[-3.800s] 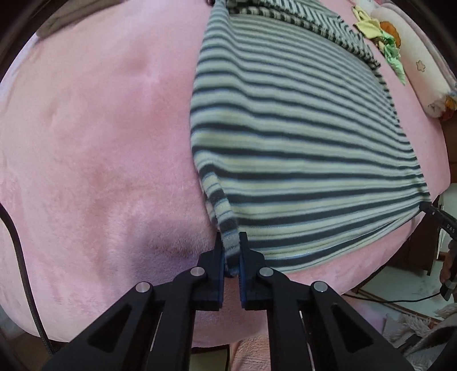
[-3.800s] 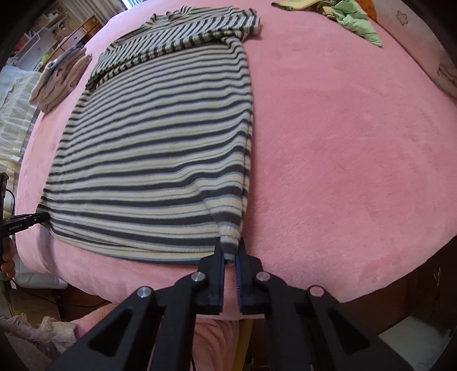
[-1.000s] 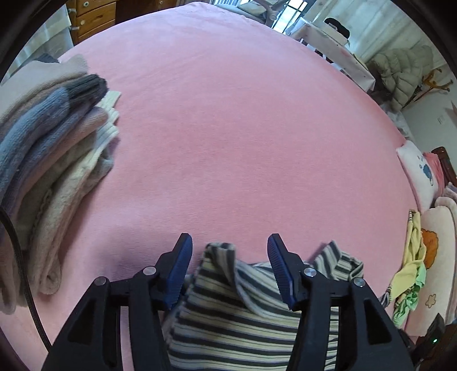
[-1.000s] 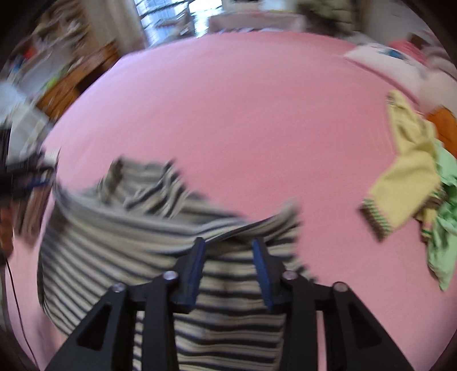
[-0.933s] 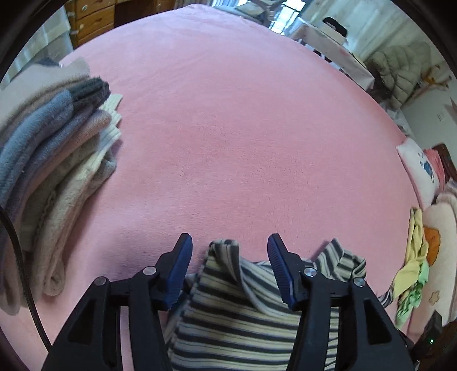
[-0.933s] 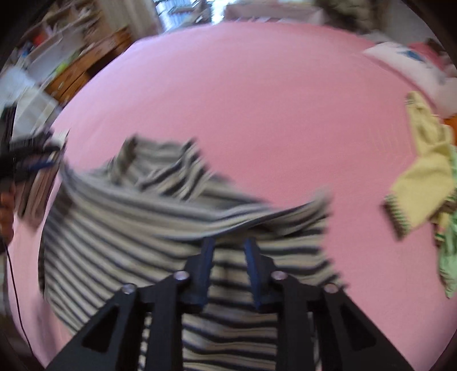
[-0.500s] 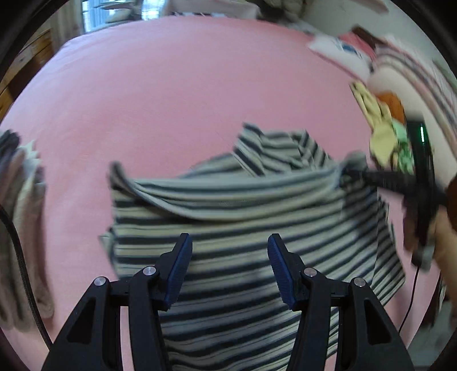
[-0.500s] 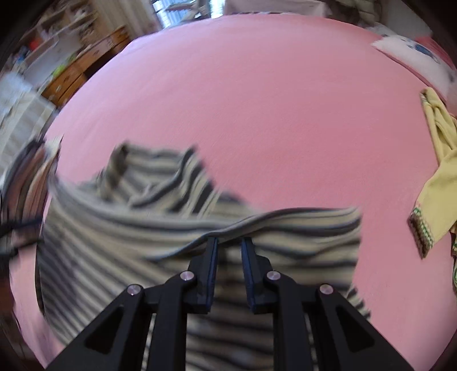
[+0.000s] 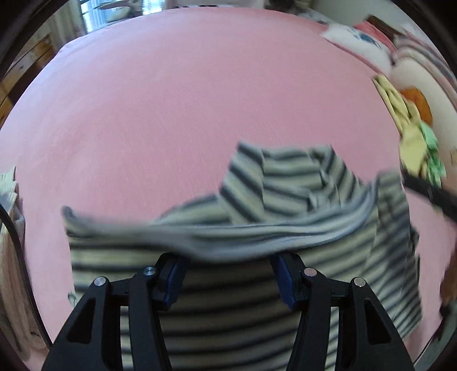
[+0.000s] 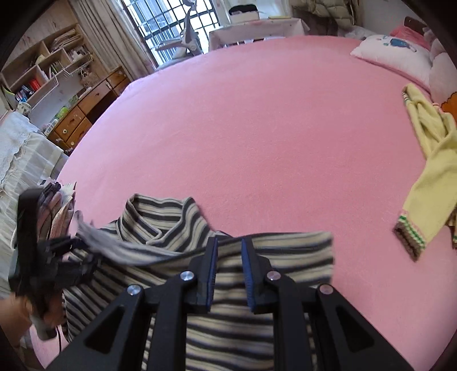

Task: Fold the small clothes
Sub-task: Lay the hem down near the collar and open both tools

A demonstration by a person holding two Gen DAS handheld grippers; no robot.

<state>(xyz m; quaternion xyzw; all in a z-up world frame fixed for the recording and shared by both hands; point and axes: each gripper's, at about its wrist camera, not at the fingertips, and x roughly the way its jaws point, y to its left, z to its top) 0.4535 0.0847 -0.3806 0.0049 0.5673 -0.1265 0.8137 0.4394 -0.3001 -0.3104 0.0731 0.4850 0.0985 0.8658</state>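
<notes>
Striped top (image 10: pixel 228 322) lies under the parted right claw (image 10: pixel 230 274) (ungripped).

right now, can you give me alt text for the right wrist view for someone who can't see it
A striped top lies folded over on a pink bed, its hem edge by the slightly parted fingers of the right gripper, which do not clearly pinch it. The left gripper, blurred, is at the top's left edge, and a yellow garment lies to the right.

Wooden dresser (image 10: pixel 82 117) and bookshelf (image 10: pixel 42 71) beside window (image 10: pixel 171 20).
</notes>
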